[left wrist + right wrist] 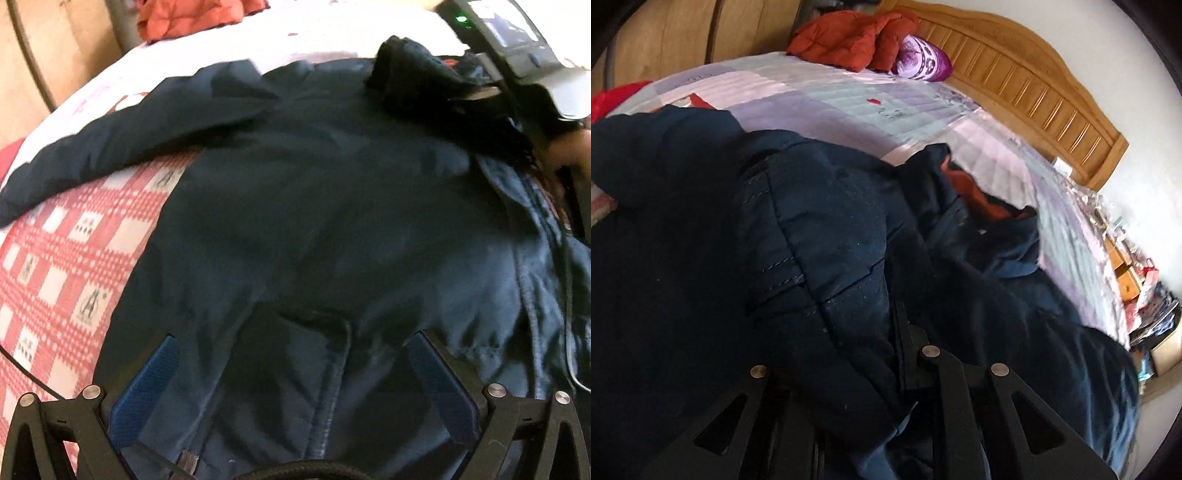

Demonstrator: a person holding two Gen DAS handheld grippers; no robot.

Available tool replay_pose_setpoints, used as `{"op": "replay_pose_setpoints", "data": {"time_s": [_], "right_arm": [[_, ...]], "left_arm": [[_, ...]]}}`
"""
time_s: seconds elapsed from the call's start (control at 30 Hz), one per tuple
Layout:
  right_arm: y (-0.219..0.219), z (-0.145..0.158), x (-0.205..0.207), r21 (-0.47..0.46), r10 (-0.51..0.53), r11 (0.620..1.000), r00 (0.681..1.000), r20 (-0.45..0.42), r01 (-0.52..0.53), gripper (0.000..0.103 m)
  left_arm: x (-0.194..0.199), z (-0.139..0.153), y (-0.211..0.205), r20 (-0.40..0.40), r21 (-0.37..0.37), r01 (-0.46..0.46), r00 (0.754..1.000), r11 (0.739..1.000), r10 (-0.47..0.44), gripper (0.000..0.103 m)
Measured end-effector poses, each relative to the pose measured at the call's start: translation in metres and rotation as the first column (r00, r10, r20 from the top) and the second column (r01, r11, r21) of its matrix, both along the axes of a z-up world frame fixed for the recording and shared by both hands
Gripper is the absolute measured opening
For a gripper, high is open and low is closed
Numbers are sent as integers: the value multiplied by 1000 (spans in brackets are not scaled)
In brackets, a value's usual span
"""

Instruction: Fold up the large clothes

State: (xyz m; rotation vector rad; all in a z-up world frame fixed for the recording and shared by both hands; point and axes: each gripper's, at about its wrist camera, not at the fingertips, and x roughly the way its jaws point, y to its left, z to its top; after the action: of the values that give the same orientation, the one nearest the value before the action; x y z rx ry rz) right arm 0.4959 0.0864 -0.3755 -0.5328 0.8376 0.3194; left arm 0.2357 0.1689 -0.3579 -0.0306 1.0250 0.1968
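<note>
The left gripper (291, 373) stood open over the jacket (314, 206); the right gripper (864, 354) was pinched on a bunched fold of it. Spread across the bed (820, 99), the jacket looked soft, bulky and slippery; seams and hems offered the firmest hold.

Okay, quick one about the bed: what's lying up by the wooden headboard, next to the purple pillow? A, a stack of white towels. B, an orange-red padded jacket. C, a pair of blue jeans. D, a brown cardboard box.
B: in the right wrist view, a crumpled orange-red padded jacket lies against the purple pillow at the wooden headboard, well away from the dark blue jacket being folded.
</note>
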Motion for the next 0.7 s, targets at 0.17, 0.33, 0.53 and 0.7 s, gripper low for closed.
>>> {"op": "replay_pose_setpoints", "data": {"time_s": [0.17,0.33,0.53,0.7], "right_arm": [[0,9,-5,28,6,1000,1000,8,-6,18],[6,14,-26,28,62,998,998,32,-63,18],[20,11,-43,17,125,992,992,30,-126,18],[12,17,-55,82,116,990,993,11,-116,18]], "left_arm": [[2,-7,7,-20,-8,-43,999,999,42,103],[5,-2,5,-9,-9,-41,999,999,41,103],[10,-3,-2,-14,3,-18,1000,1000,18,103],[9,-4,-2,-13,2,-18,1000,1000,18,103]]}}
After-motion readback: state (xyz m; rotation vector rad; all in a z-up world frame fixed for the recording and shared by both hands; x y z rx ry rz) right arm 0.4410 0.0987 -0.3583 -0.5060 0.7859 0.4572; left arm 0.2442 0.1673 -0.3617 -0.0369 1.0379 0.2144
